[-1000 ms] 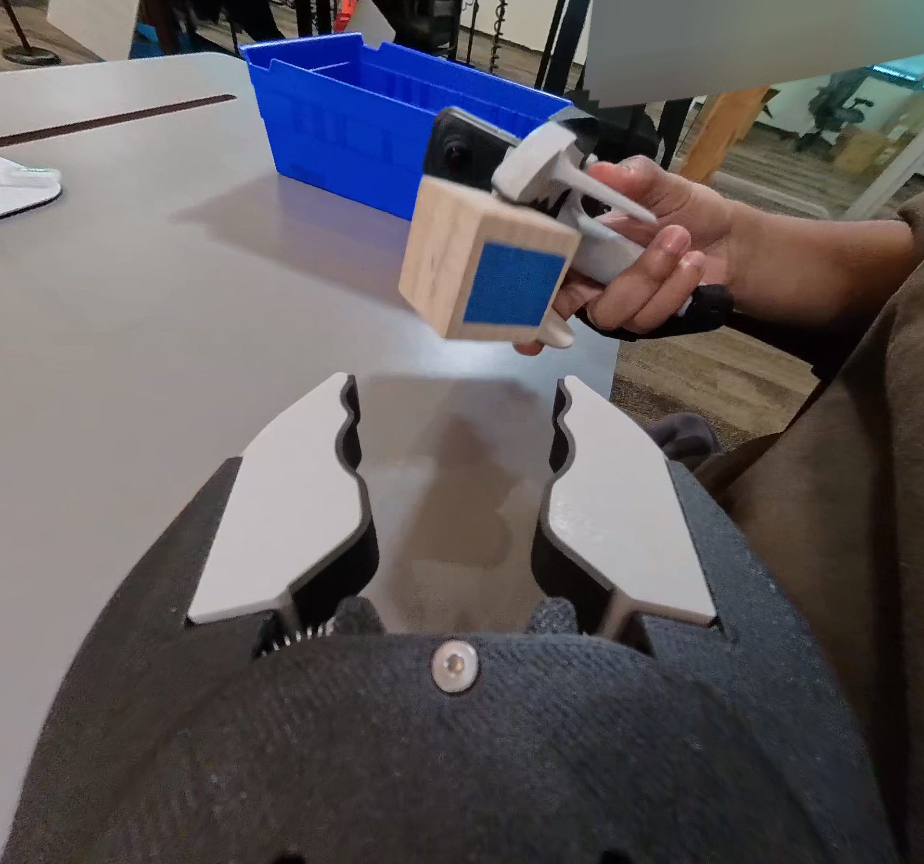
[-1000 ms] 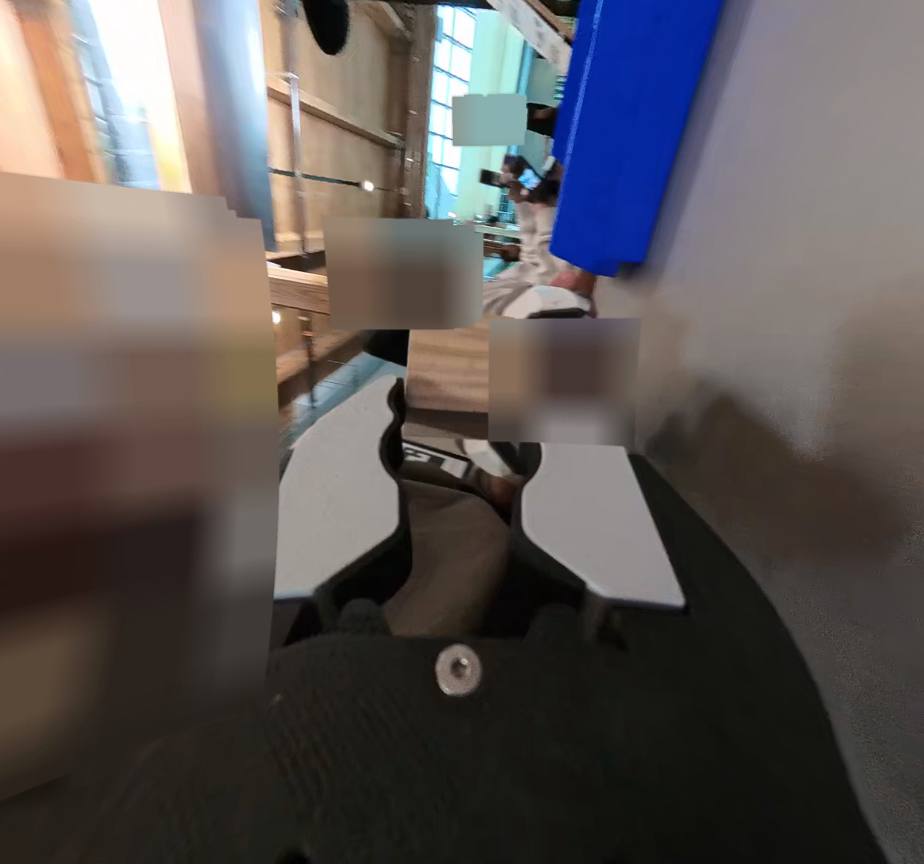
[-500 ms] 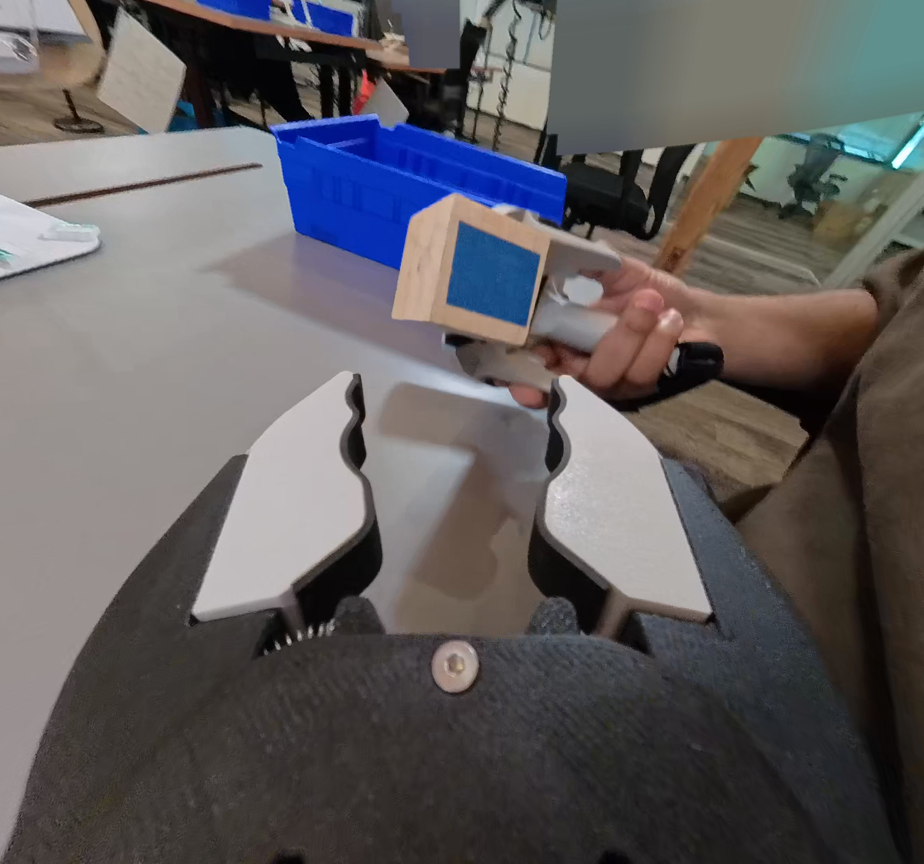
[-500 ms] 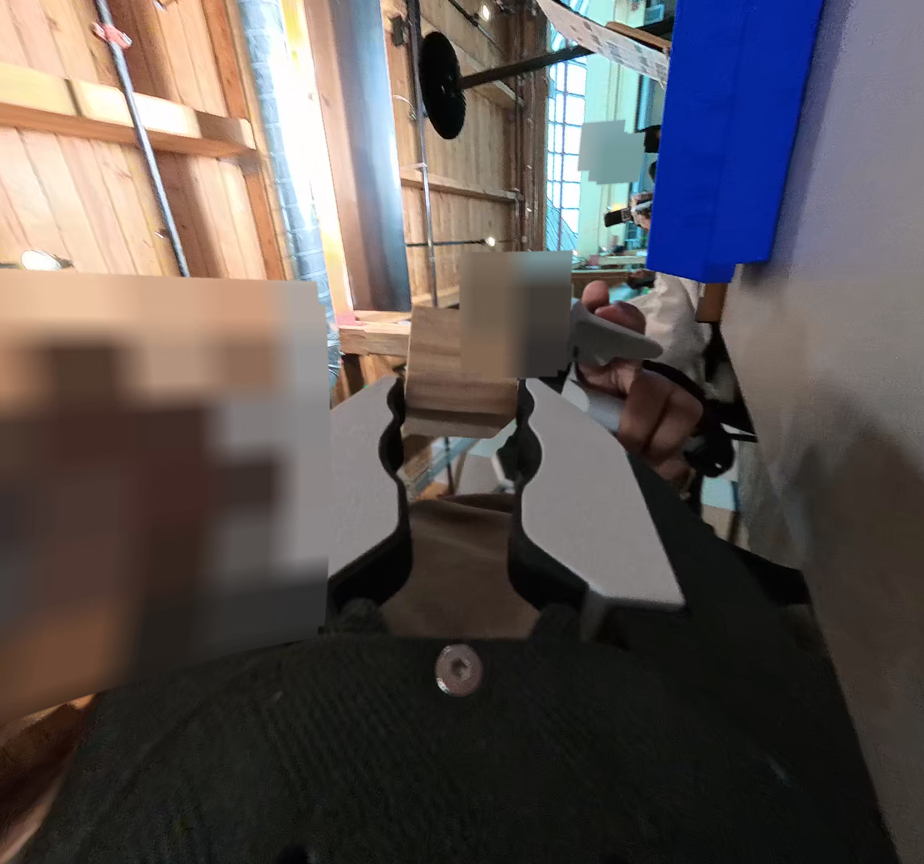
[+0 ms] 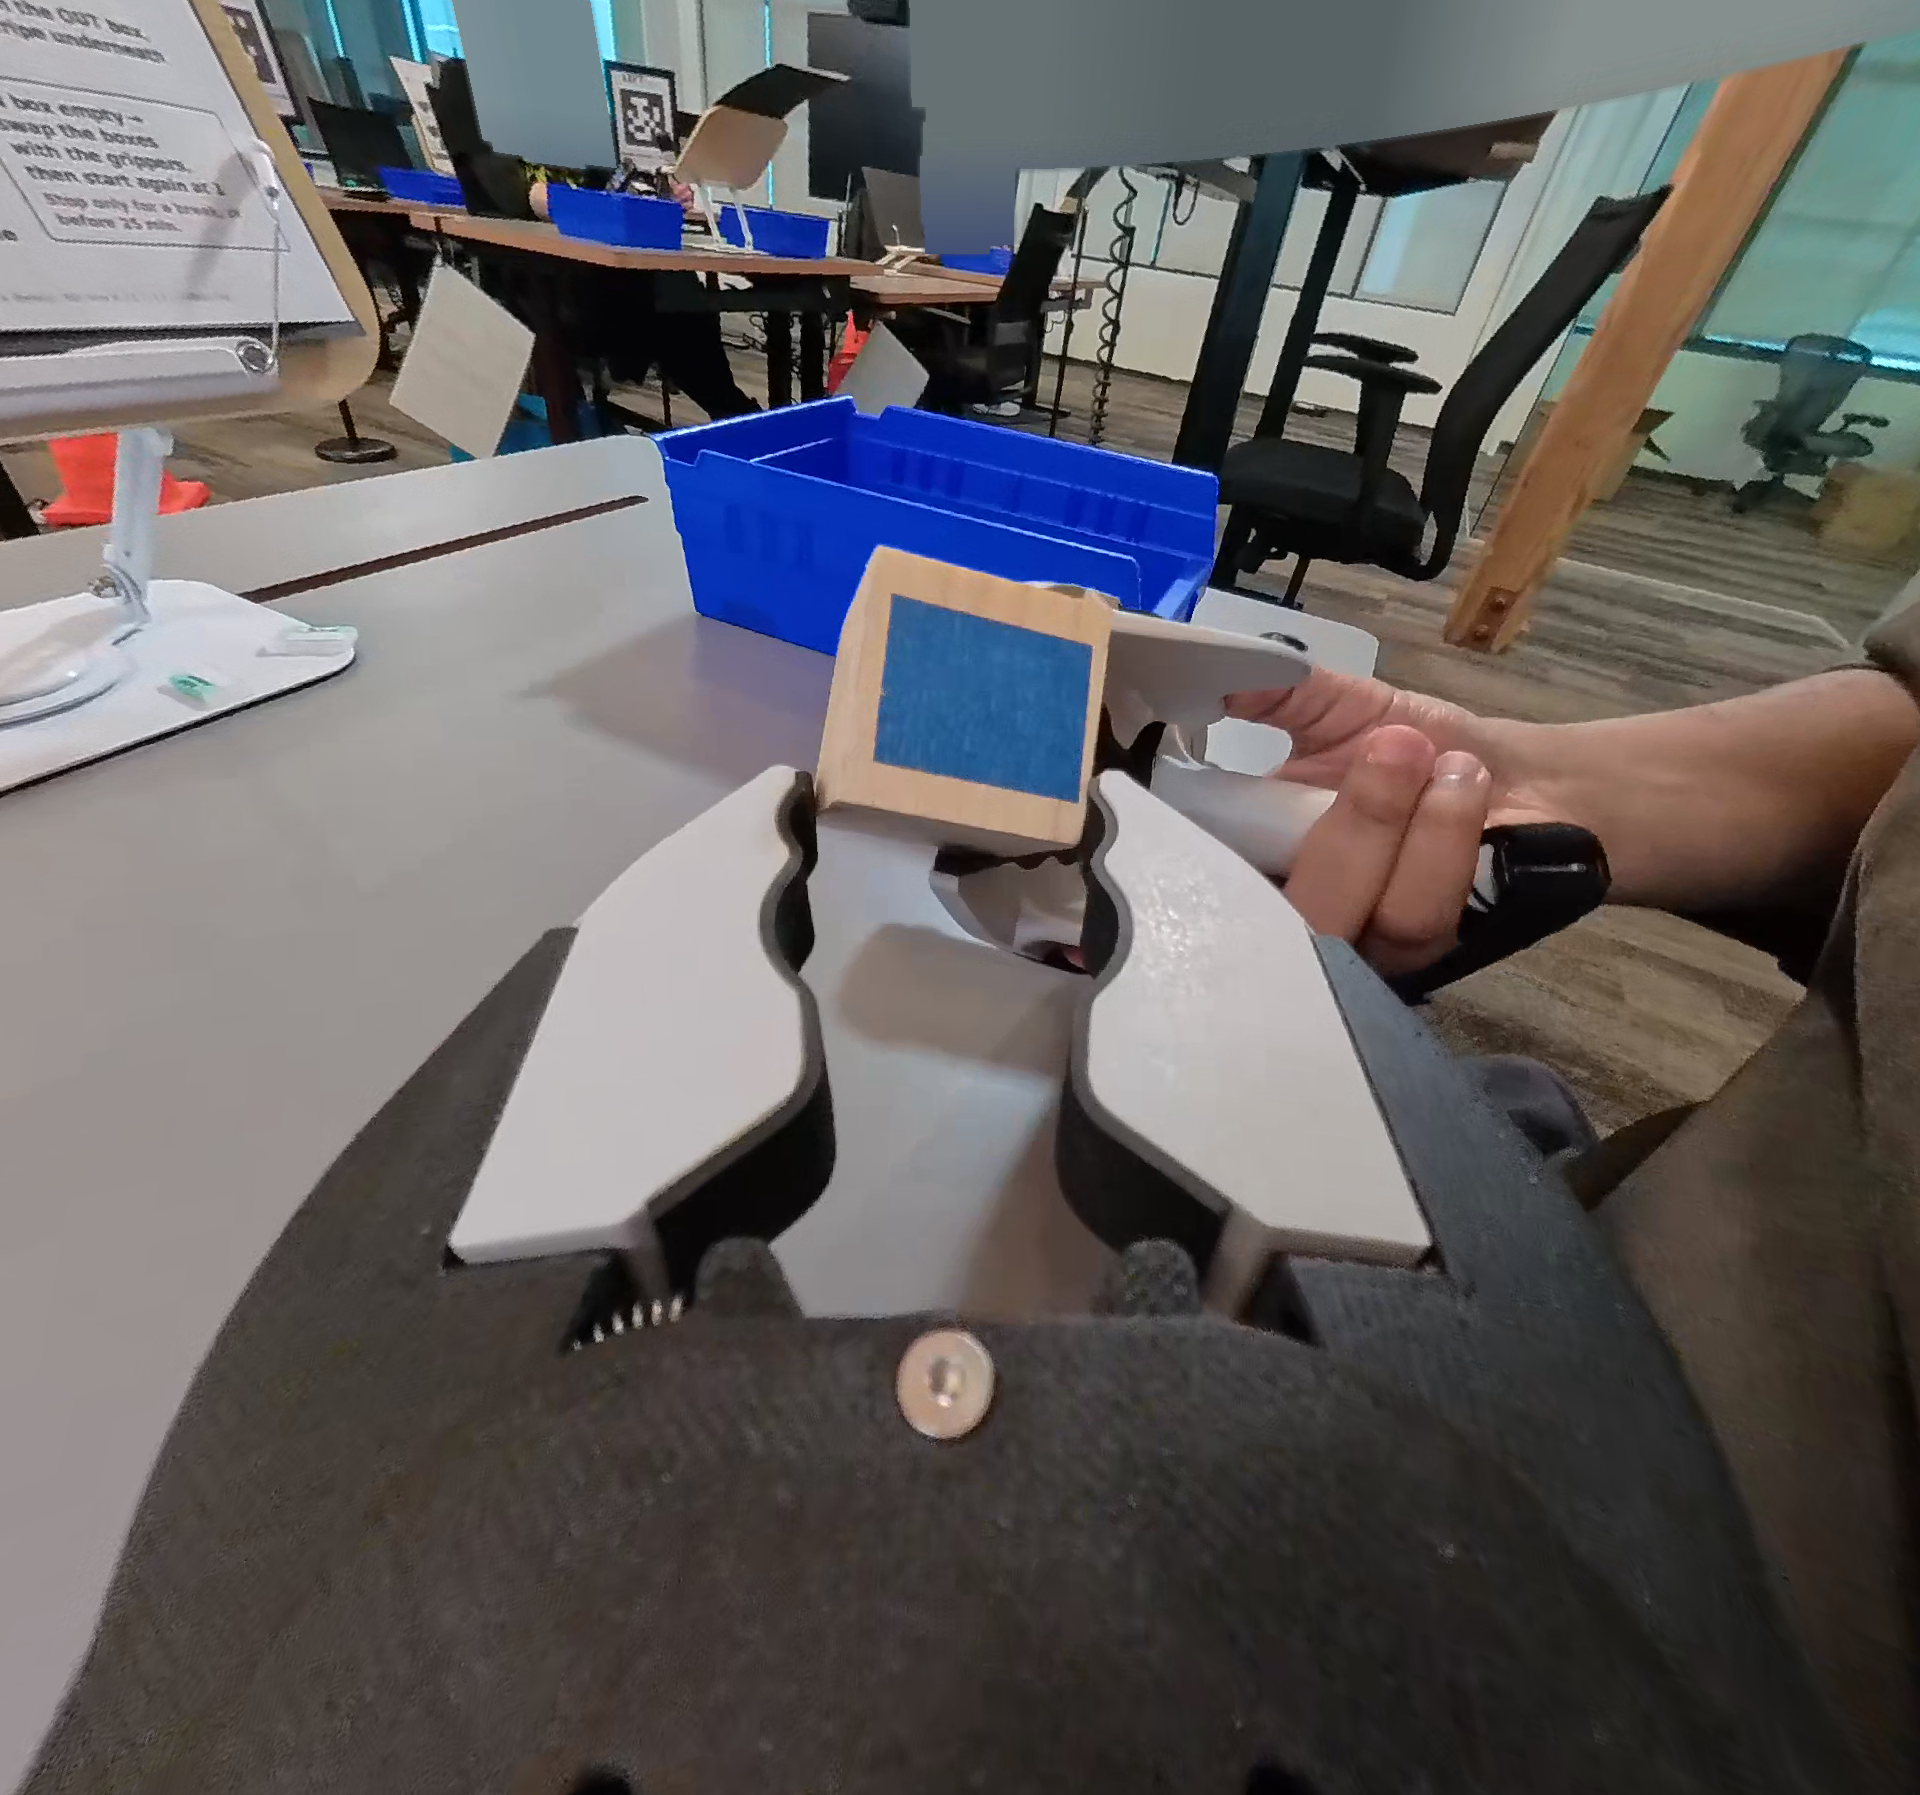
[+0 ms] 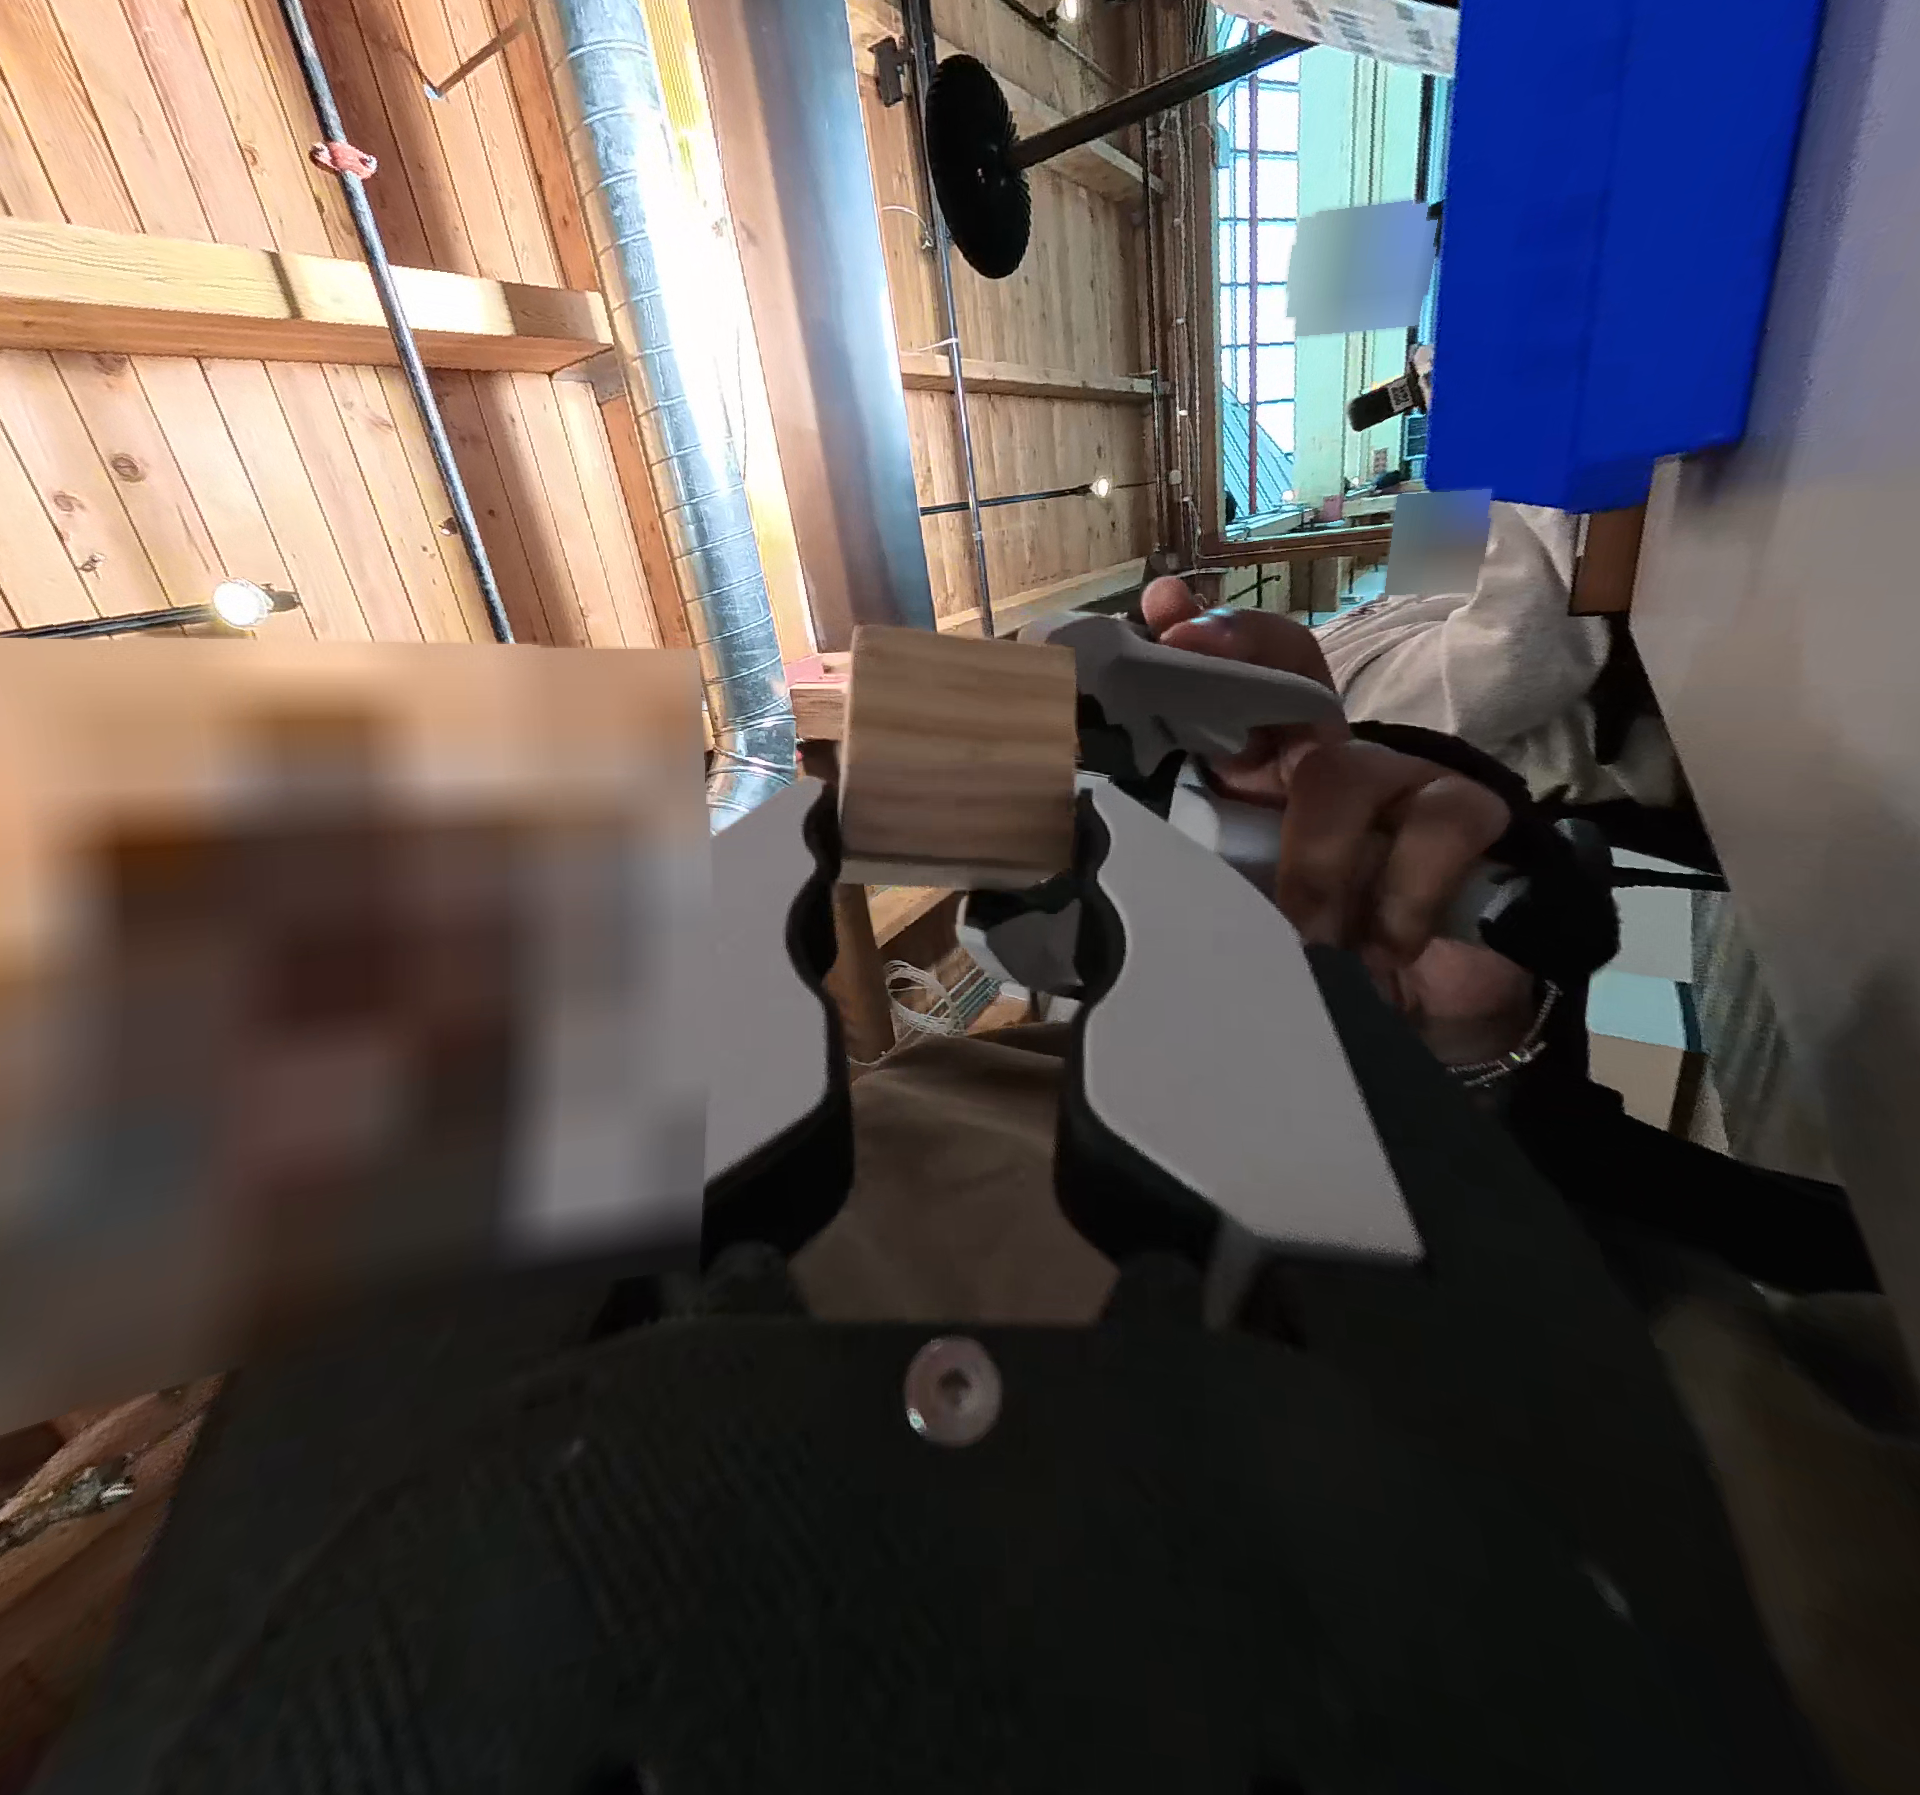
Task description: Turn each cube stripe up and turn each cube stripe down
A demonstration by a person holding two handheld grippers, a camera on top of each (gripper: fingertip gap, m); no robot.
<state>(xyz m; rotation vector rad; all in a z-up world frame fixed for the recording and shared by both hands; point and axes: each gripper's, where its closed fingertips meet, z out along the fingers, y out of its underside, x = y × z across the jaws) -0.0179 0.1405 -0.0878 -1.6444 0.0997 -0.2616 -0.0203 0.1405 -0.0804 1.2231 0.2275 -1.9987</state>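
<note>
A wooden cube (image 5: 961, 706) is hanging in the air above the grey bench (image 5: 312, 872), caught between both tools at once. In the left wrist view its blue square patch (image 5: 982, 696) is facing the camera, and the cube is sitting tilted, with its lower corners lying between the tips of the left hand-held gripper (image 5: 945, 805). Those two white fingers (image 5: 665, 1039) are pressing in against the cube's sides, so this tool is clamping it. The right hand-held gripper (image 6: 954, 836) is reaching in from the right side of that view, held by a person's hand (image 5: 1392, 810) with a black strap at the wrist; its fingers are closing on the cube's top and bottom faces. In the right wrist view, which is turned on its side, the cube is showing bare wood grain and sitting squeezed between the fingertips, while the other tool is gripping it from behind. A blue bin (image 5: 935, 509) is standing on the bench beyond the cube, well apart from it. At the far left a white stand (image 5: 125, 540) is carrying a printed sheet
</note>
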